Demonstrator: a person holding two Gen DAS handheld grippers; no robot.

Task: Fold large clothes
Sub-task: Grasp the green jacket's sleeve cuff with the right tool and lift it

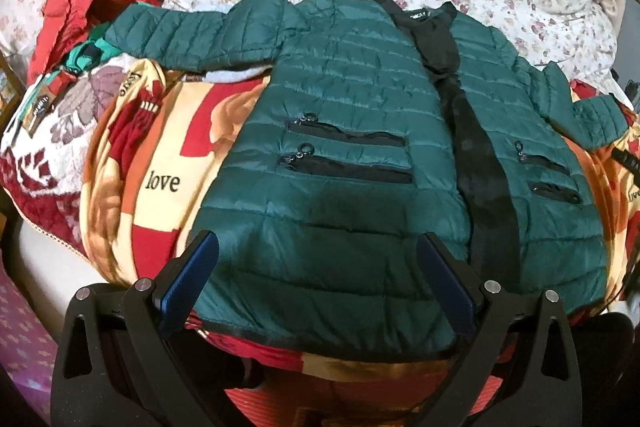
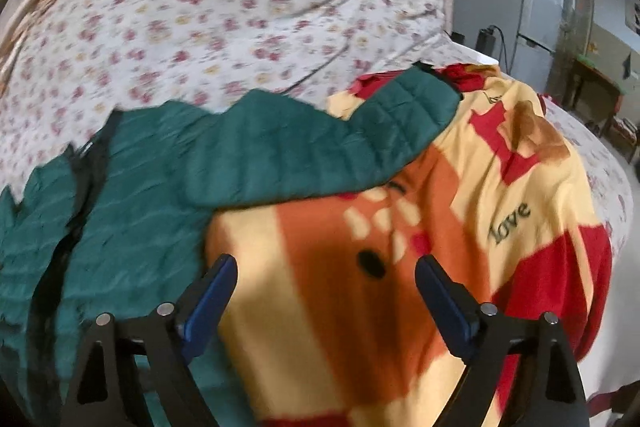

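On the love-print blanket [image 1: 160, 163], green puffer jacket [image 1: 340, 155] lies flat; left gripper [image 1: 318, 247] over hem, right gripper [image 2: 326, 267] beside it, both spread, empty.

My right view is smeared with motion blur, so the green jacket [image 2: 132, 183] loses its quilting there, and its body runs off the left edge. From my left tongs [image 1: 316, 247] the jacket's near hem hides behind the fingers. The right sleeve [image 1: 600, 115] is partly cut by the edge. The collar label [image 1: 416, 15] is too small to read.
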